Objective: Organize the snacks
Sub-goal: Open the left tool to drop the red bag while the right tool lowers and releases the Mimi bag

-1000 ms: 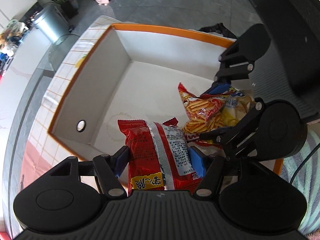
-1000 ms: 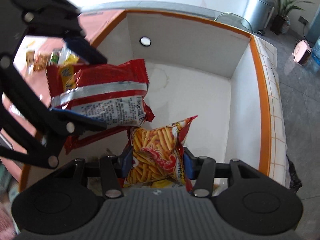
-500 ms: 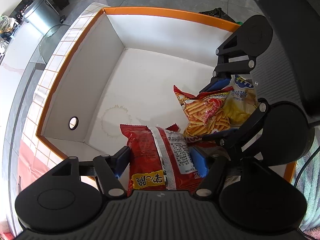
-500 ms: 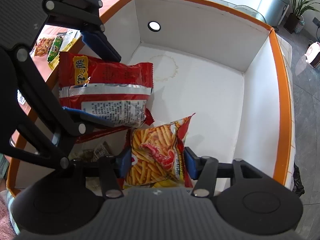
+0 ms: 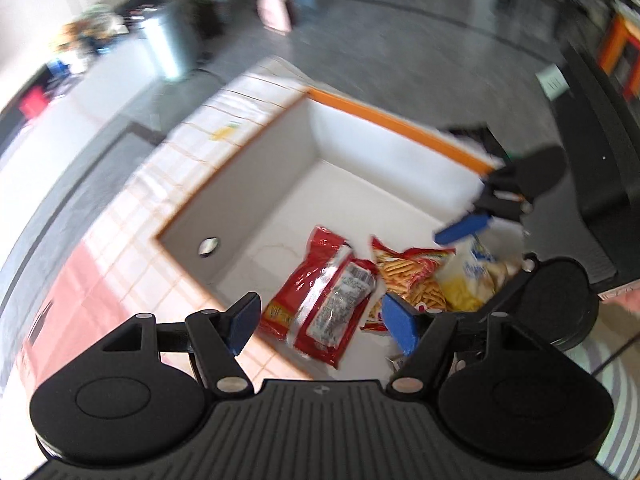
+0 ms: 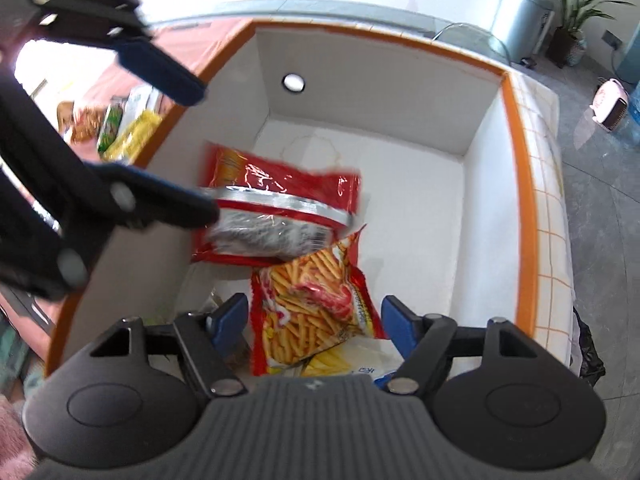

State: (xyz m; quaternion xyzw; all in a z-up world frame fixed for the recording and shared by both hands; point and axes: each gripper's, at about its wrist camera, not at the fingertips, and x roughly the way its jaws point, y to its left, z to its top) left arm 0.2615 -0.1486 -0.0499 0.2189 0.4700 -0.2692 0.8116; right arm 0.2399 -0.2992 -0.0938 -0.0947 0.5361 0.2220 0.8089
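A red snack bag [image 5: 324,304] with a silver back panel lies in the white box [image 5: 256,184] with an orange rim; it also shows in the right wrist view [image 6: 280,212]. Beside it lies a red bag of fries-shaped snacks [image 5: 408,276], seen in the right wrist view [image 6: 316,312] on top of a white and yellow chip bag [image 5: 476,276]. My left gripper [image 5: 324,324] is open and empty above the red bag. My right gripper [image 6: 312,320] is open, its blue pads either side of the fries bag, not touching it.
More snack packs [image 6: 120,128] lie on the pink counter outside the box's left wall. The box's white floor [image 6: 400,200] shows bare at the far side. A metal bin [image 5: 168,48] and a plant stand on the grey floor beyond.
Both grippers have opened and let go of their bags, which now lie in the box. The left gripper has pulled up and back, with motion blur.
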